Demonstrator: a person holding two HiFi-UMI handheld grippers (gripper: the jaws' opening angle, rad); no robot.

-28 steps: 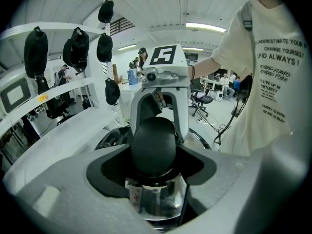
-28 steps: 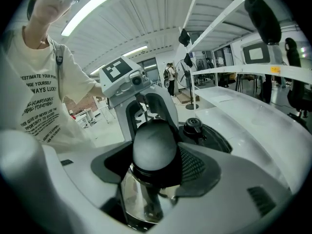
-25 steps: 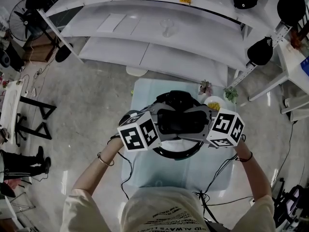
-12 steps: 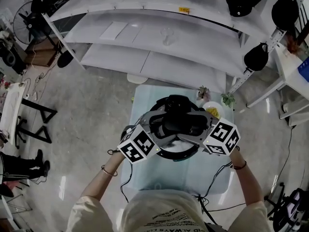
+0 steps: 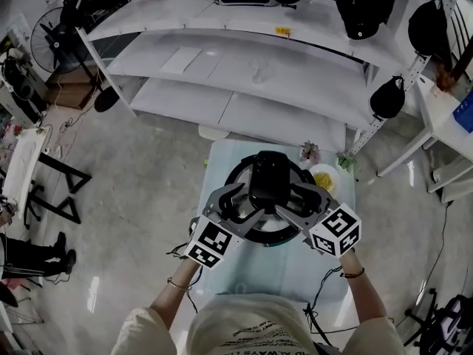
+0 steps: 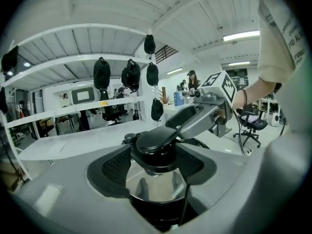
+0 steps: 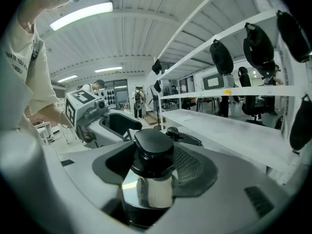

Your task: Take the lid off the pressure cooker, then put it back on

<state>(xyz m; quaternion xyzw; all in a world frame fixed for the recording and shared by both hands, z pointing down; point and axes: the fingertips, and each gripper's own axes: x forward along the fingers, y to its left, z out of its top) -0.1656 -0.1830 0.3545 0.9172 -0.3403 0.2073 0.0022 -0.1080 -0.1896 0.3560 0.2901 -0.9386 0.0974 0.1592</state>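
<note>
The pressure cooker (image 5: 244, 233) stands on a pale blue table (image 5: 222, 150) with its lid (image 5: 235, 174) resting on it. The lid's black knob (image 5: 270, 183) sits on a shiny steel stem. My left gripper (image 5: 250, 200) comes in from the lower left and my right gripper (image 5: 294, 200) from the lower right. In the left gripper view the knob (image 6: 156, 143) fills the gap between the pads. In the right gripper view the knob (image 7: 152, 147) is likewise pressed between the pads; these jaws have just been closing on it.
White curved shelves (image 5: 244, 72) rise behind the table, with black caps (image 5: 388, 98) hanging at the right. Two small plants (image 5: 309, 152) and a yellow dish (image 5: 325, 176) stand at the table's far right corner. A fan (image 5: 52, 32) stands far left.
Both marker cubes have swung down toward the person and the grippers lie flatter. The knob has stayed between both pairs of jaws. The head view now shows more of the shelves.
</note>
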